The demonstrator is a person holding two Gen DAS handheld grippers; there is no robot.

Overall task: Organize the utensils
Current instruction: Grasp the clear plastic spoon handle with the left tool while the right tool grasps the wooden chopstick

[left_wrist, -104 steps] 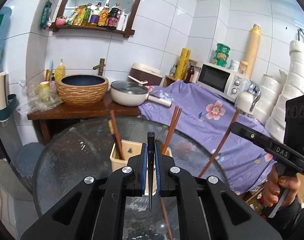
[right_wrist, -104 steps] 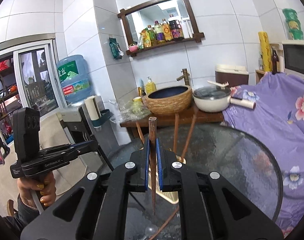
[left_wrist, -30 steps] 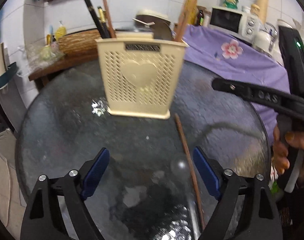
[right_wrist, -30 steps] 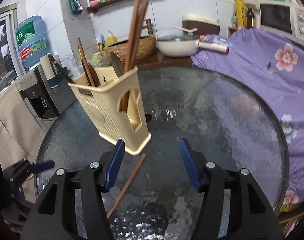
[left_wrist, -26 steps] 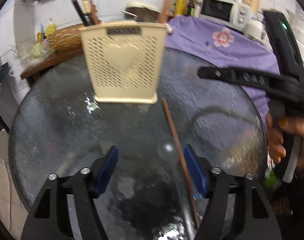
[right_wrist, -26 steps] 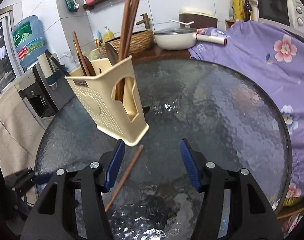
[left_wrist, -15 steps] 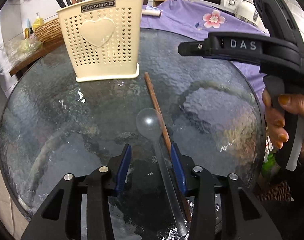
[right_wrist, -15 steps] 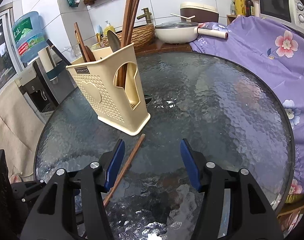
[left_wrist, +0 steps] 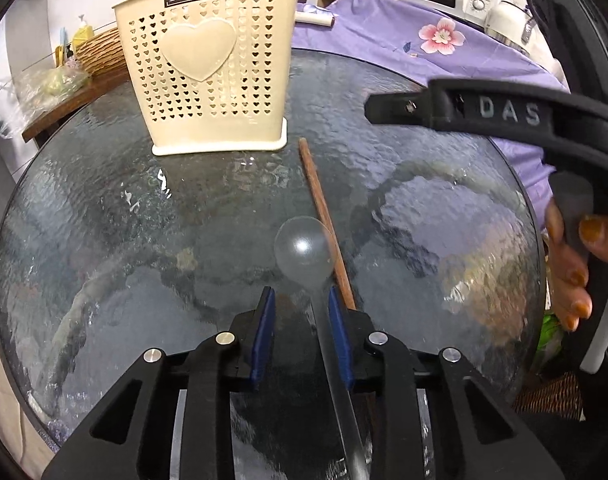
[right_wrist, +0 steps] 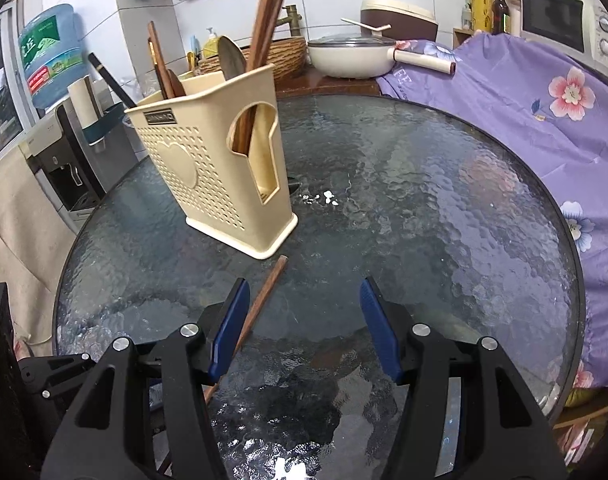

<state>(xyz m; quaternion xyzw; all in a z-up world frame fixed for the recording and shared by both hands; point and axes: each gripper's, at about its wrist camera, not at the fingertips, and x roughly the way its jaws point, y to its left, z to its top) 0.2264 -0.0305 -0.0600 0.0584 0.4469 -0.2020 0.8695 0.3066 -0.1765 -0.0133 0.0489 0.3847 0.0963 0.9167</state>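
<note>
Several utensils upright in cream holder (left_wrist: 207,68); clear spoon (left_wrist: 304,250) and one chopstick (left_wrist: 324,224) flat on glass worktop (left_wrist: 103,208), pending; left gripper (left_wrist: 301,320) closing astride spoon handle, not yet clamped; right gripper (right_wrist: 304,320) released, empty.

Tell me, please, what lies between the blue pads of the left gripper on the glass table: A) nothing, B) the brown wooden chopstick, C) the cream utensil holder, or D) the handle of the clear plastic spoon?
D: the left gripper is closing around the handle of the clear plastic spoon; the brown wooden chopstick lies just outside its right-hand pad.
</note>
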